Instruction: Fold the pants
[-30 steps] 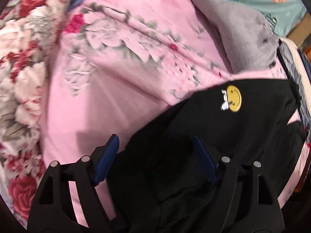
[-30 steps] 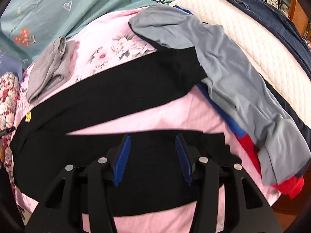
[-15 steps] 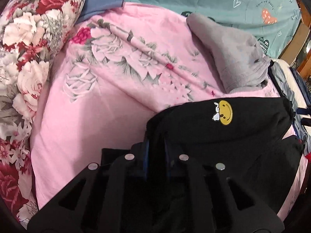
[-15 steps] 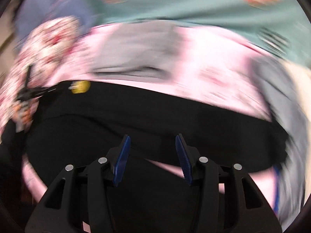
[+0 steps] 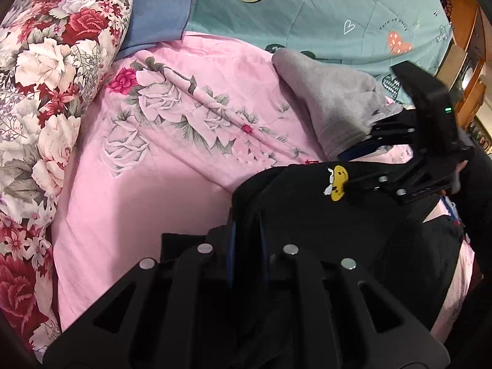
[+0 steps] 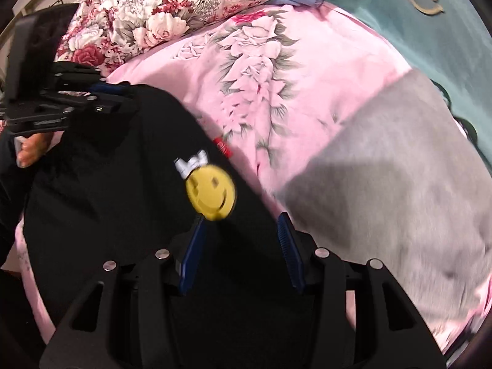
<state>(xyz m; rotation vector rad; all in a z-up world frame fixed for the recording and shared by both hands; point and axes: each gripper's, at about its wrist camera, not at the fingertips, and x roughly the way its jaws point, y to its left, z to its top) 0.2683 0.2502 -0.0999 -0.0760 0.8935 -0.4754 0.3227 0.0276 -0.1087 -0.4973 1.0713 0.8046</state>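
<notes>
Black pants (image 5: 307, 215) on pink sheet (image 5: 138, 184), left hand-held gripper (image 5: 246, 246) pinching them

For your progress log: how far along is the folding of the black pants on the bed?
Early stage. Done: the left tool is shut on the black pants at one edge. In hand: the right tool hovers open beside the smiley patch. Left: no neat fold shows; the pants lie bunched on the pink sheet.
</notes>
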